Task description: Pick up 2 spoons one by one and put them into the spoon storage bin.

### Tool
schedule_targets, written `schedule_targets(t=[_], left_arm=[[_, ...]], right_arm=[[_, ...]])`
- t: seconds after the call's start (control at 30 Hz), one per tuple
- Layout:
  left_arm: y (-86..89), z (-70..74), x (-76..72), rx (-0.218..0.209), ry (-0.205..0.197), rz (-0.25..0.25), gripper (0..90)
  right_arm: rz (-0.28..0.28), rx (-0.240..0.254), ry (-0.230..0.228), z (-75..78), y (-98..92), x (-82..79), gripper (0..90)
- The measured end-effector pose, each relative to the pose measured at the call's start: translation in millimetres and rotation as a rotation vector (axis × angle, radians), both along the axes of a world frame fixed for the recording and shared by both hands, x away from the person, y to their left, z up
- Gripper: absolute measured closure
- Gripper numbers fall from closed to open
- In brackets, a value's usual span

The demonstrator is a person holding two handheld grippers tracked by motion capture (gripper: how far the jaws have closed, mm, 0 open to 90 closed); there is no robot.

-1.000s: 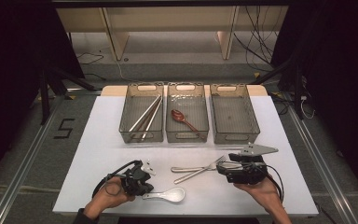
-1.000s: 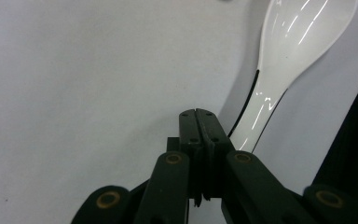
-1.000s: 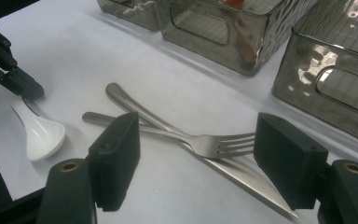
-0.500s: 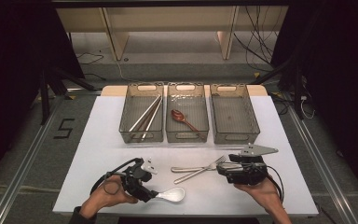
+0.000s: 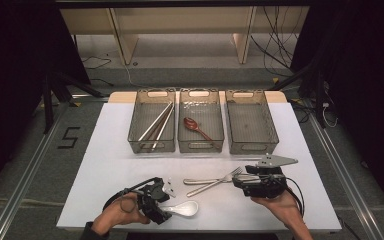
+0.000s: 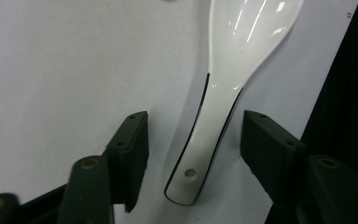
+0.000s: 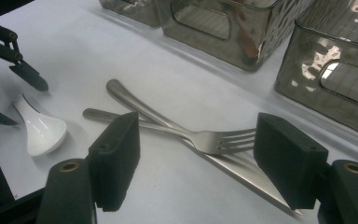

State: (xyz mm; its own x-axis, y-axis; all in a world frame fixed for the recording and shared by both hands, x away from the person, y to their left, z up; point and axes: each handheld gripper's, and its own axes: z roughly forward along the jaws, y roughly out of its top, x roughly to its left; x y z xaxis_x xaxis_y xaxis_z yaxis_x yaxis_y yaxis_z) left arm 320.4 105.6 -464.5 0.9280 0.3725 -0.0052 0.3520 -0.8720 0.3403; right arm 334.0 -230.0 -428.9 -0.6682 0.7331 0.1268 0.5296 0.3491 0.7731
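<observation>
Three items left: ceramic spoon point(image 6: 223, 93) between released left tongs point(image 6: 193, 154), closing. Fork point(image 7: 200, 137) and knife point(image 7: 242, 170) between released right tongs point(image 7: 196, 161). Chopsticks point(image 5: 156, 122) and wooden spoon point(image 5: 196, 127) already binned.

bins: three on table point(image 5: 110, 165) | left: chopsticks point(image 5: 156, 122) | middle: brown spoon point(image 5: 196, 127)

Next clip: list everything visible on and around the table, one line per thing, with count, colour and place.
table: one, white, centre.
bins: three, clear grey, side by side at the far edge.
chopsticks: a few, metal and wood, in the left bin.
wooden spoon: one, reddish brown, in the middle bin.
fork: one, silver, crossed with the knife.
knife: one, silver, under the fork.
soup spoon: one, white, near edge.
left hand-held gripper: one, black, open astride the soup spoon's handle.
right hand-held gripper: one, black, open by the fork.
</observation>
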Motion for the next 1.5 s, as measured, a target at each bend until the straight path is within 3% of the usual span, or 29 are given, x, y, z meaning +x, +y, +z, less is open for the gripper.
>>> schedule_targets(t=[0.3,0.47,0.67,0.93,1.1,1.37,1.5], left_arm=[[-3.4,0.6,-2.2,-0.001,0.004,-0.037,65.5],[-2.8,1.0,-2.8,-0.004,0.013,-0.059,72.3],[-0.4,0.6,-0.7,-0.030,0.012,-0.047,75.8],[3.8,4.1,4.9,-0.071,0.004,0.018,76.0],[7.3,10.0,9.4,-0.126,0.005,0.064,76.0],[13.5,25.5,27.4,-0.269,-0.013,0.183,75.9],[13.4,33.4,39.3,-0.285,-0.035,0.202,76.0]], right_arm=[[0.000,0.000,0.000,-0.2,0.2,-0.1,32.5],[0.000,0.000,0.000,-0.2,0.1,0.0,32.5],[-0.001,0.000,0.000,-0.2,0.2,0.0,32.6],[-0.003,0.001,-0.001,0.0,-0.3,0.1,32.6],[-0.005,0.002,-0.002,0.3,-0.4,0.0,32.6],[-0.002,0.003,-0.002,-0.1,0.2,-0.2,32.6],[-0.003,0.004,-0.002,0.1,0.0,-0.3,32.6]])
